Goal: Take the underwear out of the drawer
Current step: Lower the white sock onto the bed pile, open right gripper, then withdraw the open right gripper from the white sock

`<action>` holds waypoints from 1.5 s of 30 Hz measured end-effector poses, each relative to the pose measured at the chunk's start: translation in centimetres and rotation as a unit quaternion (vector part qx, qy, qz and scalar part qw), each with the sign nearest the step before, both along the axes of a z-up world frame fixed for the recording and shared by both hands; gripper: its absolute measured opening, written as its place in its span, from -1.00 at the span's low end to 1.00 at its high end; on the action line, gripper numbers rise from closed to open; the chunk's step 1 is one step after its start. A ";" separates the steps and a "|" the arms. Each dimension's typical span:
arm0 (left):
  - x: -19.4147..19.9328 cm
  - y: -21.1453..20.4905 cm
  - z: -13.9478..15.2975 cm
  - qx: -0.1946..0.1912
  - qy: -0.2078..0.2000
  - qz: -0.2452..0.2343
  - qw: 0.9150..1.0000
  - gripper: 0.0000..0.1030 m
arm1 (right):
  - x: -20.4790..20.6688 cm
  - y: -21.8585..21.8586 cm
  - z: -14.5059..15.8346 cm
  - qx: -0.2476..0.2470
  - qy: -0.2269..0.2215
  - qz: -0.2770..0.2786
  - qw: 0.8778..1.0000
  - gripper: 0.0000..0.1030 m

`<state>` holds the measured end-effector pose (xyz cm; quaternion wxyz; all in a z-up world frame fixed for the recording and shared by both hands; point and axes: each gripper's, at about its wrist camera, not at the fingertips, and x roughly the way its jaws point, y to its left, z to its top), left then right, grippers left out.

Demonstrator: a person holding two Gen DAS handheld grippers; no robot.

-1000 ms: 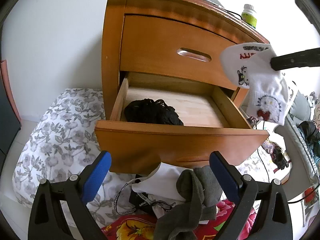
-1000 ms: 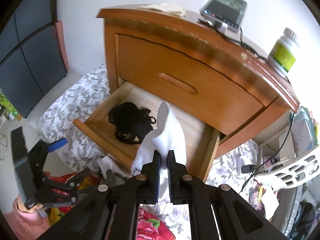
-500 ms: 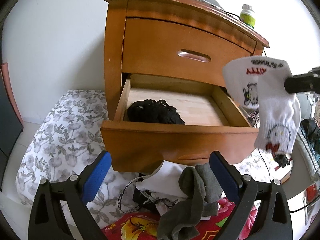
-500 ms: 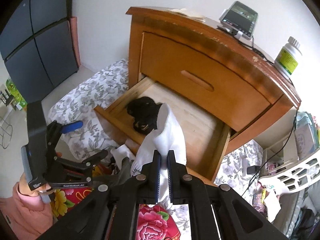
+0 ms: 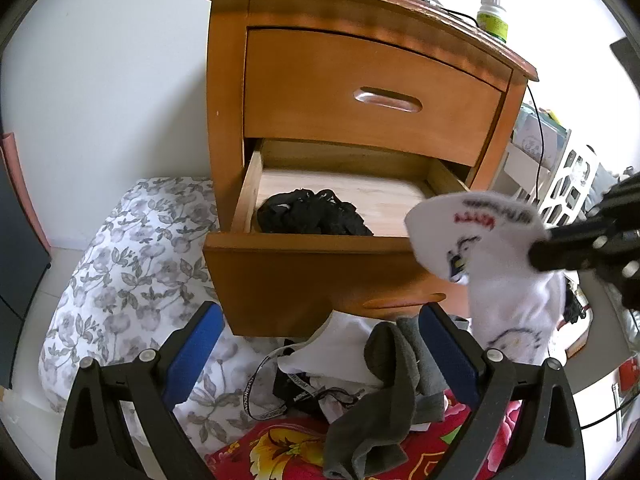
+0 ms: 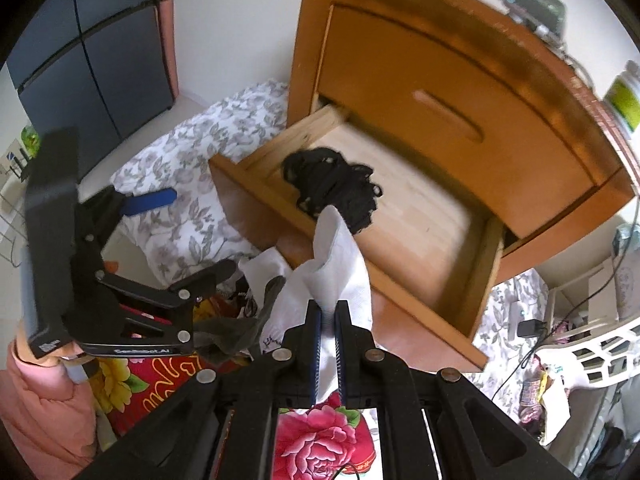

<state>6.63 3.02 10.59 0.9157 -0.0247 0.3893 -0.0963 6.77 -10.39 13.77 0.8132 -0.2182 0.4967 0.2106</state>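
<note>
Since the earlier frame the right gripper [image 6: 327, 322] has sunk with its white sock [image 5: 496, 264], from level with the upper drawer front down to the open drawer's front right corner, at about 3 o'clock in the left wrist view.

The wooden nightstand [image 5: 228, 92] fills the centre of that view, its lower drawer [image 5: 304, 276] pulled out. The floral bedding [image 5: 132, 264] spreads at 9 o'clock. In the drawer, towards its left side, lies a bunched black garment [image 5: 312, 218], the underwear, apart from both grippers. At 6 o'clock, below the drawer front, a heap of removed clothes lies on a red flowered cloth [image 5: 280, 448]: a white piece [image 5: 340, 352] and a grey sock [image 5: 384, 400].

The right gripper is clamped on the white sock, its pads [image 6: 316, 344] pinching the fabric. The left gripper [image 5: 320, 356] hangs with its blue fingers [image 5: 192, 348] spread wide, nothing between them, above the heap. A green-labelled bottle [image 5: 493, 16] stands on the nightstand at 1 o'clock.
</note>
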 end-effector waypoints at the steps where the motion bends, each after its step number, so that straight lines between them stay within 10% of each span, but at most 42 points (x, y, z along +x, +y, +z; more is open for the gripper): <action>1: 0.0 0.1 -0.1 0.000 0.001 0.000 1.000 0.91 | 0.2 0.2 -0.5 -0.002 0.004 0.001 1.000 -0.86; 24: 0.5 0.5 -0.7 0.002 0.013 0.004 1.000 0.91 | 4.0 1.1 -11.7 -0.001 0.111 -0.045 0.993 -0.83; 45: 0.0 0.4 -0.5 0.018 0.015 0.011 1.000 0.91 | 2.1 -2.6 -4.6 0.052 0.026 -0.089 0.994 -0.49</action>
